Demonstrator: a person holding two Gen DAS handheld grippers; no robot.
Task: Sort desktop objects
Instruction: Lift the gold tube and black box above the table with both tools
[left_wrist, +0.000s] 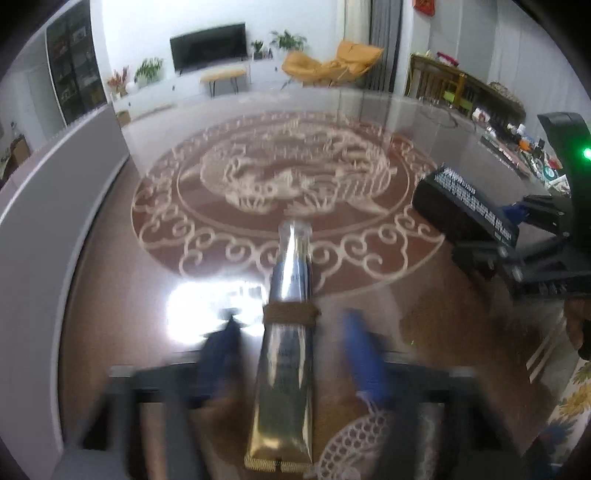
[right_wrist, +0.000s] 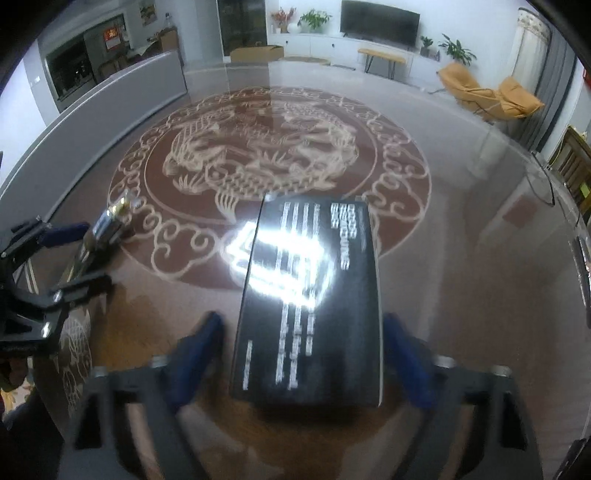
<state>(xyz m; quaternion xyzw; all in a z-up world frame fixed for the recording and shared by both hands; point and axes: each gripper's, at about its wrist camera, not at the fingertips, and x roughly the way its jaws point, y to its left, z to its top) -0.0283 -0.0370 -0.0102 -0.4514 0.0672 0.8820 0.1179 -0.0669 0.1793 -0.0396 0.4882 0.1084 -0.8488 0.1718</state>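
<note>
A shiny gold and silver tube (left_wrist: 286, 354) lies on the glass table (left_wrist: 110, 280) between the blue fingers of my left gripper (left_wrist: 291, 325), which stand apart on either side of it. In the right wrist view the tube (right_wrist: 99, 236) shows at the left with the left gripper around it. A black box with white print (right_wrist: 310, 295) lies between the blue fingers of my right gripper (right_wrist: 304, 332), which stand open beside it. The box (left_wrist: 465, 206) also shows at the right in the left wrist view.
The round glass table (right_wrist: 461, 258) covers a dragon-pattern carpet. A grey curved wall (left_wrist: 55, 206) runs along the left. A cluttered sideboard (left_wrist: 517, 136) stands at the far right. Orange chairs (left_wrist: 332, 62) and a television (left_wrist: 208, 46) stand in the background.
</note>
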